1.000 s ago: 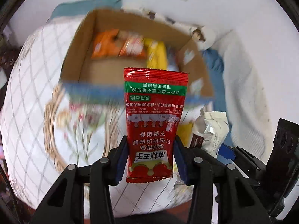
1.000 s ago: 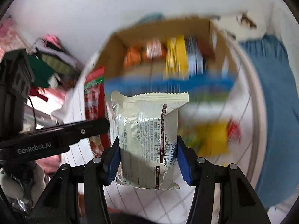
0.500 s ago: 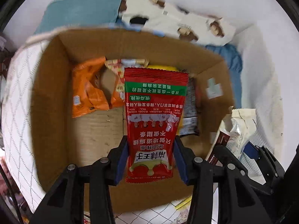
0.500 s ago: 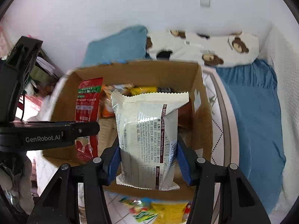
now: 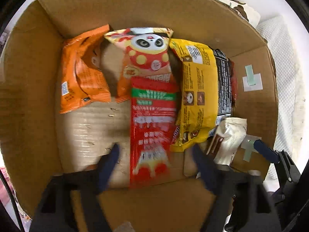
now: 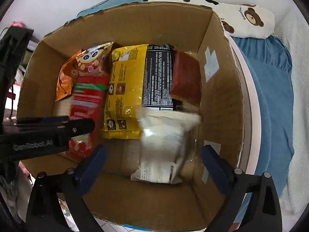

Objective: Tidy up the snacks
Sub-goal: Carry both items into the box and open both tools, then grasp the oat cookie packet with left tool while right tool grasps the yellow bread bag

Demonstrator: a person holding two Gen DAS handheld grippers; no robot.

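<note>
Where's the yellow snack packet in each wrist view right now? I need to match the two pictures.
Left wrist: yellow packet right of centre, just right of the red sachet.
Right wrist: yellow packet centre-left, between the red sachet and the black packet.
Shared landmark: the panda packet at the back.

Inside the box (image 5: 34, 89), a sachet (image 5: 152, 127) lies between the left fingers (image 5: 108, 164) — a pouch (image 6: 166, 147) between the right fingers (image 6: 92, 164).
</note>
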